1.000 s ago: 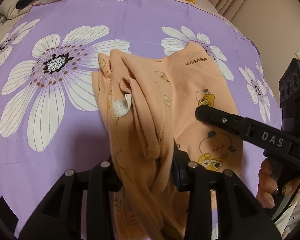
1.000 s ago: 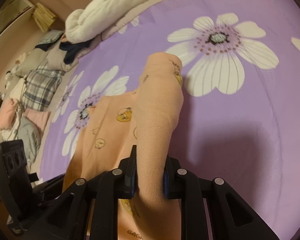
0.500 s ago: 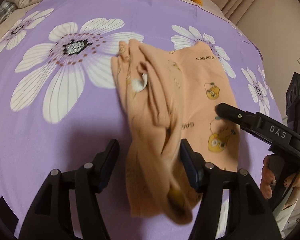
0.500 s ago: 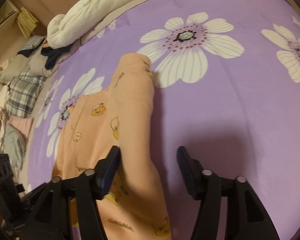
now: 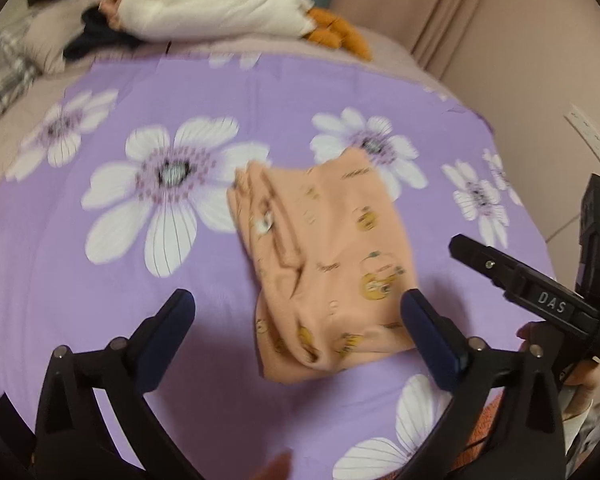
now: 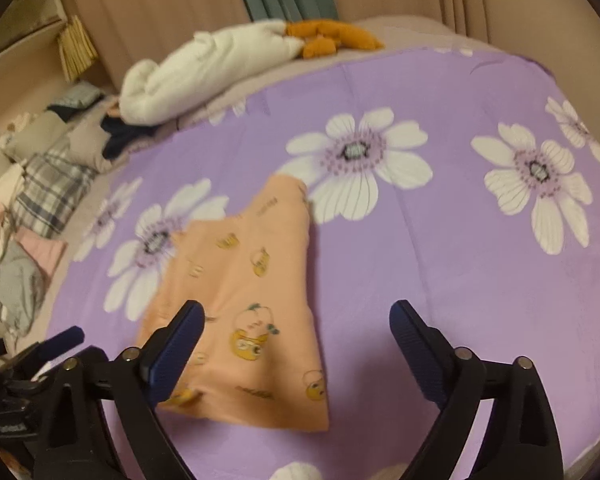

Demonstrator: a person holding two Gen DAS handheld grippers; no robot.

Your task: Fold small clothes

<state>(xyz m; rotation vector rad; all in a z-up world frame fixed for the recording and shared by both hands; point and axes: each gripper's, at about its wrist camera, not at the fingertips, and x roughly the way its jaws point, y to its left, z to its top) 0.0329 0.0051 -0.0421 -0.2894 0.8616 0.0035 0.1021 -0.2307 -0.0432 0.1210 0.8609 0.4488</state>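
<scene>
A bed fills both views, covered by a purple sheet (image 5: pixel 228 92) printed with large white flowers, with pinkish curtains (image 6: pixel 160 4) behind it. At the far edge lie a white plush toy (image 5: pixel 216 12) with orange feet and a heap of other clothes (image 6: pixel 40 184), among them a plaid piece.

The peach garment (image 5: pixel 332 264), printed with small yellow cartoon figures, lies folded flat on the sheet near the middle. In the left wrist view it sits ahead of the left gripper (image 5: pixel 296 312), mostly between the lines of the two fingers but beyond their tips, touching neither; its bunched, layered edge faces the left side of that view. The left jaws are opening and stand wide, with nothing gripped.

In the right wrist view the same garment (image 6: pixel 244 304) lies ahead and toward the left finger, whose tip overlaps its near corner in the picture; whether it touches cannot be told. The right gripper (image 6: pixel 296 320) is likewise opening, spread wide and holding nothing. It also shows at the right of the left view, held in a hand (image 5: pixel 580 376).
</scene>
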